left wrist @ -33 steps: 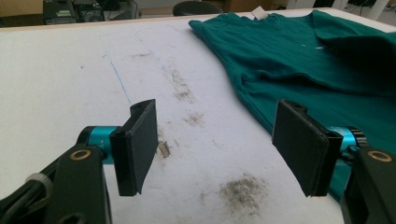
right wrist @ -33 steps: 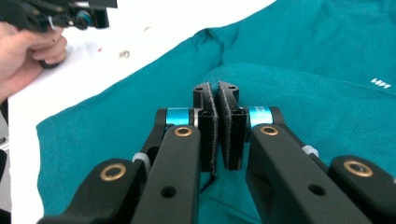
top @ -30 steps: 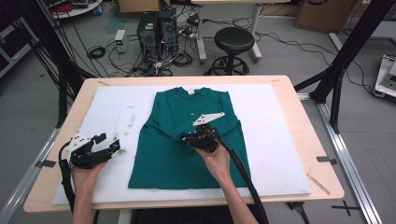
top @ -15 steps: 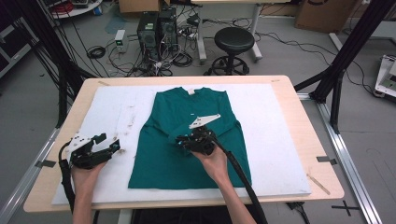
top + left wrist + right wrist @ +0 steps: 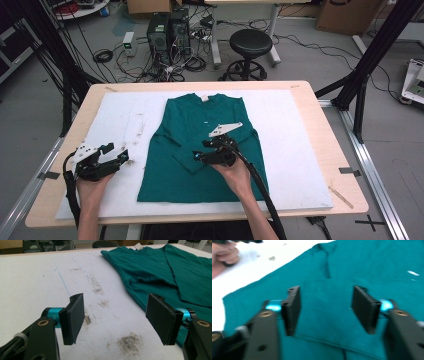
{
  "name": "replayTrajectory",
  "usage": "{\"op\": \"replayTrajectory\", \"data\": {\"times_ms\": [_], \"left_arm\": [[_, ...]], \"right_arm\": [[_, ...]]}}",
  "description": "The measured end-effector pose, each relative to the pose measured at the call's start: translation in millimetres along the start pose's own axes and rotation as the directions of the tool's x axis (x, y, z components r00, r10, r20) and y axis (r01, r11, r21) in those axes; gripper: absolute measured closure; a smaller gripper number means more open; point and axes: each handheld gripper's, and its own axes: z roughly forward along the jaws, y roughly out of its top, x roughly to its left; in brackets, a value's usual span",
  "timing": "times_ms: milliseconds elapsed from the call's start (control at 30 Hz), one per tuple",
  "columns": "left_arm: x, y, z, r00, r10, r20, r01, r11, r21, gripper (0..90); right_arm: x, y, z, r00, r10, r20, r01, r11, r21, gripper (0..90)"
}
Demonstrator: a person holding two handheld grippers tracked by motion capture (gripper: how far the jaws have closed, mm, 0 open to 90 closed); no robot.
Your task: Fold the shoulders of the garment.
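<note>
The soft, limp shirt (image 5: 200, 145) is spread on the counter (image 5: 310, 150) beneath the right gripper (image 5: 325, 307), whose released fingers (image 5: 292, 310) have just been opening, and beside the left gripper's (image 5: 117, 320) released fingers; a hem edge is best pinched.

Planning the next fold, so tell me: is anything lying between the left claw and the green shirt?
Nothing visible. Between the open left claw and the green shirt lies only bare, smudged white mat.

no legible text, labels, brands or numbers, shirt's neck tag (image 5: 204, 98) too small to read
</note>
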Motion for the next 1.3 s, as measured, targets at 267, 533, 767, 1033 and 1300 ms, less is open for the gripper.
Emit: {"op": "replayTrajectory", "data": {"times_ms": [267,533,767,1033,1300], "left_arm": [[-1.7,-0.2,-0.6,0.9998,0.018,0.005,-0.018,0.9998,-0.007,31.5],[-1.6,-0.2,-1.0,0.9997,0.020,0.011,-0.020,0.9997,-0.010,31.5],[-1.7,-0.2,-1.0,0.9997,0.021,0.011,-0.021,0.9997,-0.009,31.4],[-3.4,0.0,-0.9,0.9993,0.037,0.003,-0.037,0.9993,-0.008,31.4],[-8.9,1.3,-2.0,0.9983,0.057,0.008,-0.057,0.9983,0.013,31.4]], "right_arm": [[-6.0,-12.3,-31.7,0.9762,-0.051,0.211,0.062,0.997,-0.045,21.6],[-35.6,-49.8,-84.6,0.9655,0.043,0.257,0.009,0.980,-0.198,21.3],[-66.3,-85.3,-123.4,0.9391,0.119,0.322,-0.028,0.961,-0.275,21.4],[-80.6,-106.4,-140.3,0.9237,0.150,0.353,-0.041,0.954,-0.298,21.3],[-88.1,-118.9,-144.3,0.9145,0.168,0.368,-0.060,0.956,-0.287,21.3]]}}
